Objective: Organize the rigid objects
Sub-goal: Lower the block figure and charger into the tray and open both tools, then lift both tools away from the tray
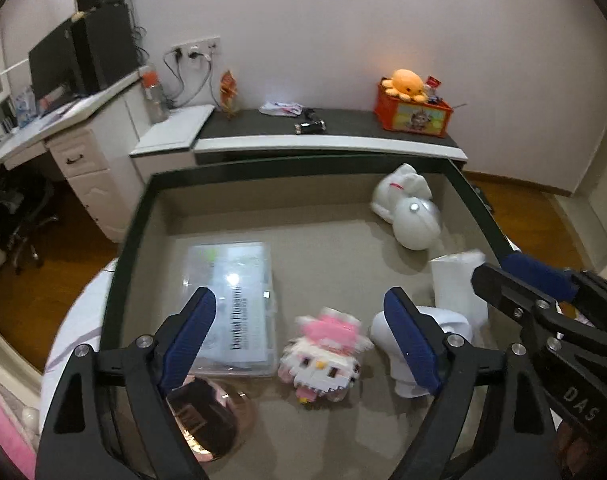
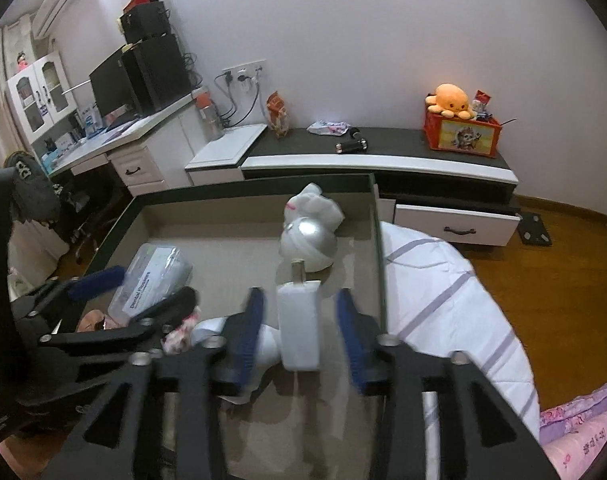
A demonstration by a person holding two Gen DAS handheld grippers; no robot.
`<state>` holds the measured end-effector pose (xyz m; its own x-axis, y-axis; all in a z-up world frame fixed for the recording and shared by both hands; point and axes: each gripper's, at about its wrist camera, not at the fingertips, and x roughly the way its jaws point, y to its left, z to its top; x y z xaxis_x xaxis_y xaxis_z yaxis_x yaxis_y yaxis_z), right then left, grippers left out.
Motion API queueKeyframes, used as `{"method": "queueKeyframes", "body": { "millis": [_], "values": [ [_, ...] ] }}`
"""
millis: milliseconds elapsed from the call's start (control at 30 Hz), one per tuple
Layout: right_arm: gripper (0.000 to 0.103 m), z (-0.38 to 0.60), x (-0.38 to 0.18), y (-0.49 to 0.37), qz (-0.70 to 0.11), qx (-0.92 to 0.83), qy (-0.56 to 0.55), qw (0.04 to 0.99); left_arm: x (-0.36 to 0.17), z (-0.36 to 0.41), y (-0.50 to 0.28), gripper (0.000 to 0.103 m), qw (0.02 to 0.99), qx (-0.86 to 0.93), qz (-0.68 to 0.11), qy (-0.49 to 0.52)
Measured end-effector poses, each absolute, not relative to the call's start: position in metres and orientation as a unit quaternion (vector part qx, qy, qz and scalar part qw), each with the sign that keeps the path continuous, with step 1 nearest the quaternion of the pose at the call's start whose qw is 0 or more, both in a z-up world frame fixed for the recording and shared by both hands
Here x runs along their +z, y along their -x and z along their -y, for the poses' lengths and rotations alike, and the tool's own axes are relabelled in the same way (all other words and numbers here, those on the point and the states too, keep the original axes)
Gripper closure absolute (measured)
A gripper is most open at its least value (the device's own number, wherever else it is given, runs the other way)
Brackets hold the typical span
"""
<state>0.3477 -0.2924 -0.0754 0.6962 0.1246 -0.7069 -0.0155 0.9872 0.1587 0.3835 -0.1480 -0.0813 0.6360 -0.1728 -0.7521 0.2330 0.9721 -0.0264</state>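
Observation:
A tray with a dark green rim [image 1: 131,236] and a beige floor holds the objects. My left gripper [image 1: 299,300] is open wide above a pink and white block figure [image 1: 323,356], which lies between the fingers untouched. A clear flosser box [image 1: 231,304] lies to its left, and a rose-gold round lid [image 1: 203,416] sits near the left finger. My right gripper [image 2: 300,300] is open around a white bottle [image 2: 299,328], with a gap showing on each side of it. A white curved piece [image 2: 267,346] lies beside the bottle.
A white figure with a silver-white dome [image 2: 309,244] lies at the tray's far right. The tray rests on a striped white quilt [image 2: 443,300]. Behind stand a low dark-topped cabinet [image 2: 383,148] with an open drawer, an orange box and a desk on the left.

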Motion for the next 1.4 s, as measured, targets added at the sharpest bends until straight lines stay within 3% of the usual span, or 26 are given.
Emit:
{"method": "queueKeyframes", "body": {
  "millis": [33,100,133,333,733,1400],
  "values": [
    [0.047,0.295,-0.072,-0.345,-0.384,0.037,-0.073,0.92,-0.08,0.146,-0.383,0.011,0.904,-0.112,-0.412,-0.032],
    [0.022,0.298,-0.067,-0.339,-0.377,0.034,-0.08,0.922,-0.073,0.14,-0.377,0.008,0.907,-0.106,-0.407,-0.026],
    [0.018,0.299,-0.064,-0.336,-0.371,0.03,-0.083,0.924,-0.069,0.136,-0.372,0.005,0.909,-0.105,-0.403,-0.025],
    [0.016,0.297,-0.04,-0.309,-0.344,0.027,-0.098,0.934,-0.035,0.115,-0.333,0.0,0.927,-0.1,-0.36,-0.017],
    [0.016,0.271,-0.011,-0.225,-0.304,0.027,-0.098,0.947,0.013,0.073,-0.236,0.0,0.949,-0.085,-0.303,-0.023],
    [0.015,0.253,-0.006,-0.106,-0.282,0.025,-0.098,0.954,0.006,0.028,-0.133,0.0,0.95,-0.046,-0.309,0.007]
  ]
}}
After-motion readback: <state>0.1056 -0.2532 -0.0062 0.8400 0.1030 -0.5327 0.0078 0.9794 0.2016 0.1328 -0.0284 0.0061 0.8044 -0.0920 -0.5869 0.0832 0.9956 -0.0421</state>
